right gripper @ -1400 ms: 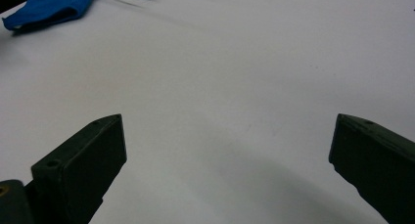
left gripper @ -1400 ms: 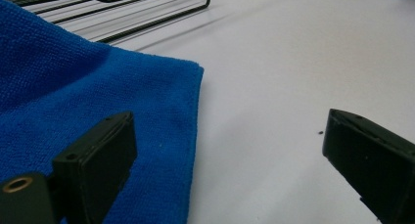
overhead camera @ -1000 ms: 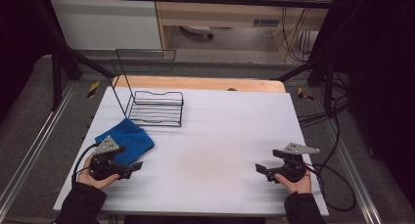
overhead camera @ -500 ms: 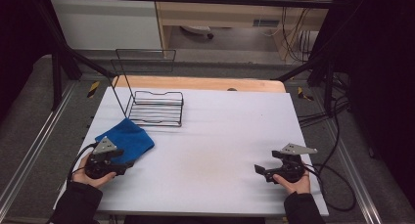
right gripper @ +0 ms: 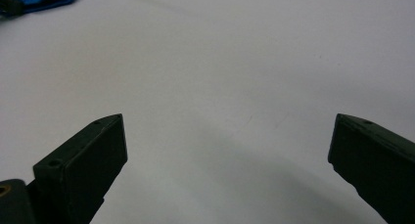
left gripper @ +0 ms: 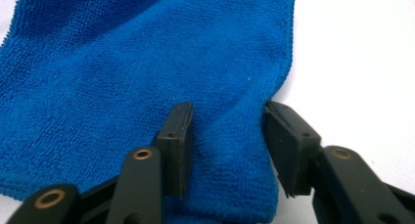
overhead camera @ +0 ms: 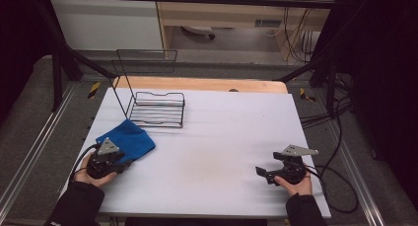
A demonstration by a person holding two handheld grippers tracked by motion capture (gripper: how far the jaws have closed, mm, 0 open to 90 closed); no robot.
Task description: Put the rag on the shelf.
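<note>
Left gripper [left gripper: 227, 150]: you've got it down at the near corner of the blue cloth [overhead camera: 126, 140], jaws roughly half open and they've just been closing in. A fold of cloth sits between them; the right jaw touches the cloth's edge, the left one rests on top of it, but I wouldn't call it a real pinch, there's plenty of slack fabric in the gap.

Blue cloth: lying bunched on the left side of the white table [overhead camera: 222, 137], just in front of the wire rack [overhead camera: 156, 109], near it but not touching. In the left gripper view [left gripper: 147, 62] it spreads up and away from your jaws, with bare table off to the right.

Right gripper [right gripper: 227, 155]: jaws spread wide, nothing between them, just plain table under them. In the high view [overhead camera: 263, 172] it's low over the near right part of the table, pointing left, well apart from the cloth.

Your hands: left hand [overhead camera: 93, 169] wrapped around its gripper at the near left edge, right hand [overhead camera: 294, 184] at the near right.

Wire rack: black, toward the far left of the table, its tall back frame leaning off to the left.
</note>
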